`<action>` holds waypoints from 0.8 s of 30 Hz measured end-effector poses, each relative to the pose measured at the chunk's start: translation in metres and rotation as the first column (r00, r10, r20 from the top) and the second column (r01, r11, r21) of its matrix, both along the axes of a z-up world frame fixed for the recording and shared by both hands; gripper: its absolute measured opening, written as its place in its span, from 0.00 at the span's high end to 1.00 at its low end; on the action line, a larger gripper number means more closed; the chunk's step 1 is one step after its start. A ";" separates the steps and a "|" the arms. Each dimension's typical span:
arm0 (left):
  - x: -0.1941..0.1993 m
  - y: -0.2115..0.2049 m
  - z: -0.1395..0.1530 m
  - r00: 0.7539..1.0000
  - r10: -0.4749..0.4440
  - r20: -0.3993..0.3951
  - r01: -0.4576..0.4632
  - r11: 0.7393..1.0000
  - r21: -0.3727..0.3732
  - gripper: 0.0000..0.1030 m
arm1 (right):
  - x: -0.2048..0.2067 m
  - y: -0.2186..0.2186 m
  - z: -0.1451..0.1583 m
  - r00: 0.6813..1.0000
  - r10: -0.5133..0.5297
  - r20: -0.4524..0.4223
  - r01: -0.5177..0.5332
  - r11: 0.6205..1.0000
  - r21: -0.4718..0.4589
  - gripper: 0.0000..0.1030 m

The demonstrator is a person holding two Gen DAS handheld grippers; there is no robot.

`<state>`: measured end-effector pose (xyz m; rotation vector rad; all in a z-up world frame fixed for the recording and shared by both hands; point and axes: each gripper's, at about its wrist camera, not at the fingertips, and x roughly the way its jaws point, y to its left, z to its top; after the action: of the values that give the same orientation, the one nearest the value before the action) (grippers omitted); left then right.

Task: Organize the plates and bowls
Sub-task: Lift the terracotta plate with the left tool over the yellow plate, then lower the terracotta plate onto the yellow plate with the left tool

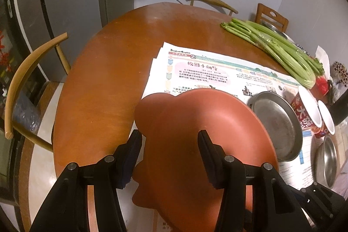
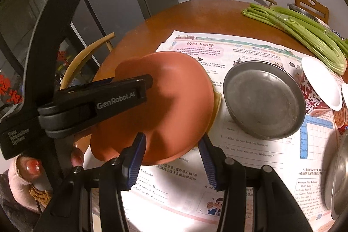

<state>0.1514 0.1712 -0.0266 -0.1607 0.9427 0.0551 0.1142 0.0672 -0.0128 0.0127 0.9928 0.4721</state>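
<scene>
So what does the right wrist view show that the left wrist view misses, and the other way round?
Only the right wrist view: the left gripper seen from the side at the terracotta plate, a yellowish dish edge beneath it, and the person's fingers.

Only the left wrist view: the whole curved chair back left of the table.

Both: the terracotta plate, the metal plate, celery, newspaper, and noodle cups.
</scene>
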 end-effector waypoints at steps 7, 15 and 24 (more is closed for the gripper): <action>0.006 -0.001 -0.006 1.000 0.004 -0.012 -0.003 1.000 0.005 0.47 | 0.002 -0.001 -0.004 1.000 0.011 -0.021 -0.010 1.000 0.016 0.49; 0.011 -0.003 -0.012 1.000 -0.001 -0.022 0.001 1.000 0.002 0.47 | 0.001 -0.002 -0.006 1.000 0.020 -0.022 -0.020 1.000 0.018 0.49; 0.015 -0.002 -0.020 0.999 -0.002 -0.035 0.002 1.000 -0.010 0.47 | -0.006 -0.001 -0.006 0.999 0.045 -0.017 -0.045 0.999 0.021 0.48</action>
<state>0.1661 0.1691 -0.0468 -0.1690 0.9782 0.0516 0.1086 0.0661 -0.0187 0.0133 1.0073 0.5243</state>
